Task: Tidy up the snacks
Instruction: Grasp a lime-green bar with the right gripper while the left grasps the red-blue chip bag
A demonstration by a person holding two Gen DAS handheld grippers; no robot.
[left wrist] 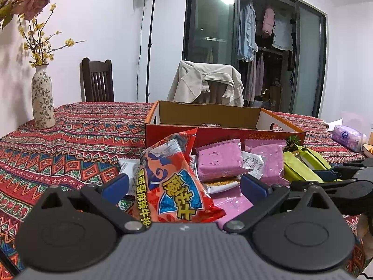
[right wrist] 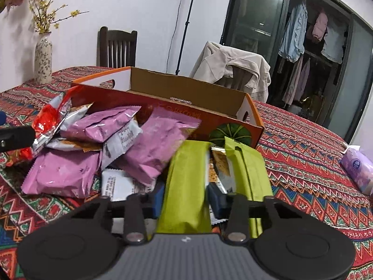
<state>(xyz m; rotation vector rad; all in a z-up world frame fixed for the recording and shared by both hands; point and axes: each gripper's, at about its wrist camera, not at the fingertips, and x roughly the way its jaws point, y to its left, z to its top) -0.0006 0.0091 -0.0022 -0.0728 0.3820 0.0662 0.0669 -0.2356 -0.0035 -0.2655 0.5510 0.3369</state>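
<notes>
My right claw (right wrist: 184, 200) is clenched on a green packet (right wrist: 184, 182). My left claw (left wrist: 184, 184) stands released around a red bag (left wrist: 177, 182). The box (right wrist: 163, 86), at twelve o'clock behind the pink packets (right wrist: 158, 144), shows no snacks inside.

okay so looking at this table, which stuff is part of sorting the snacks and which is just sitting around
Part of the job:
green packet, gripped by the right tongs
red snack bag, between the open left tongs
pink packets
cardboard box

Just lying about:
flower vase
tissue pack
jacket on the chair
</notes>
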